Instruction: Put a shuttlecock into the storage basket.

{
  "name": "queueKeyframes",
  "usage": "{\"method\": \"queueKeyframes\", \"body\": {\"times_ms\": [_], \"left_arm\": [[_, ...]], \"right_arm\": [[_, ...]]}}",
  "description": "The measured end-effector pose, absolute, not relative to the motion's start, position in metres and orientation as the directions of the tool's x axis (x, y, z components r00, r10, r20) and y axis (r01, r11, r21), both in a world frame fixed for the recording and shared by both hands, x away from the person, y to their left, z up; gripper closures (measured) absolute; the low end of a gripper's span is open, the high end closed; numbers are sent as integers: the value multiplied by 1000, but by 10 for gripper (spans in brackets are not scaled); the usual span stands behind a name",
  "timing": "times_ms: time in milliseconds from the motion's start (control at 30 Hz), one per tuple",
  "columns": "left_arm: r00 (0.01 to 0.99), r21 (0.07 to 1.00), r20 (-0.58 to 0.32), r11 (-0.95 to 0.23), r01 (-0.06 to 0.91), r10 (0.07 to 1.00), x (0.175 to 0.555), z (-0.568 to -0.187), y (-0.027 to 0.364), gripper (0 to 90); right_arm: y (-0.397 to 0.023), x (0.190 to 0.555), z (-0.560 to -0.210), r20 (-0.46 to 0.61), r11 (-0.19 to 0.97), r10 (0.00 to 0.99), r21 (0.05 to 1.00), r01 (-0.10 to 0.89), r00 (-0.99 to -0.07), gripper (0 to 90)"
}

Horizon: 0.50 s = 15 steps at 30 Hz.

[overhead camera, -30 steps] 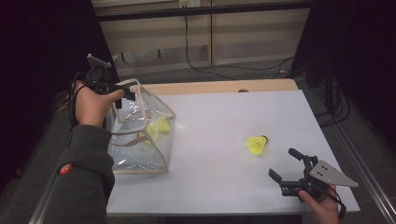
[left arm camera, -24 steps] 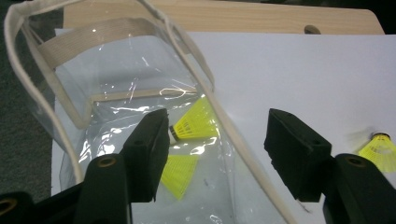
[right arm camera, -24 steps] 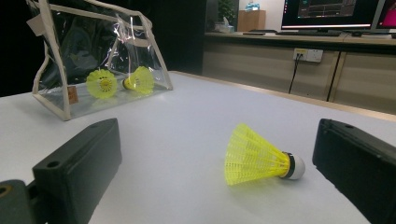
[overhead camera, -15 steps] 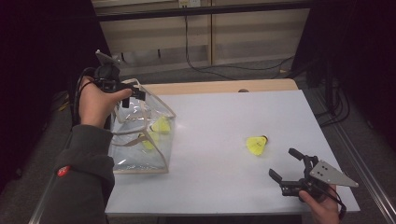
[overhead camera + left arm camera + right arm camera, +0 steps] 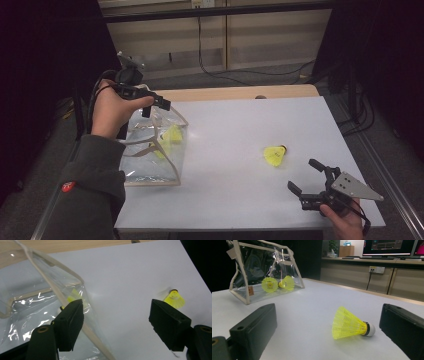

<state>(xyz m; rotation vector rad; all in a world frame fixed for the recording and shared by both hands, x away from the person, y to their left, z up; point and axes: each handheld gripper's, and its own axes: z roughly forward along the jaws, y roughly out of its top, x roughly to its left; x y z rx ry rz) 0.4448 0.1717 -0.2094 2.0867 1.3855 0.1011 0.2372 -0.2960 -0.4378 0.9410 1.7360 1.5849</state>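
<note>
A clear bag with beige trim stands at the table's left, with two yellow shuttlecocks inside. My left gripper hovers just above the bag's top rim; its jaws have just been opening and nothing is between them. In the left gripper view the left gripper looks down past the bag and its strap. A third yellow shuttlecock lies on its side on the white table. My right gripper rests open just short of it. In the right gripper view the shuttlecock lies ahead of the gripper.
A bare wooden strip runs along the table's far edge, with cabinets and cables behind. A metal rail borders the right side. In the right gripper view a monitor stands on a far counter beyond the bag.
My left hand has lifted off the bag's top and moved up and toward the far edge, its jaws spreading. The right gripper and the loose shuttlecock have stayed put.
</note>
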Motion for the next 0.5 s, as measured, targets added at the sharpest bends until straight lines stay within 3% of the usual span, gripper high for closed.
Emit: {"method": "queueKeyframes", "body": {"times_ms": [500], "left_arm": [[538, 522, -280, -345, 781, 795, 439, -215, 141, 219]], "right_arm": [[-297, 237, -438, 29, 36, 823, 994, 103, -567, 10]]}}
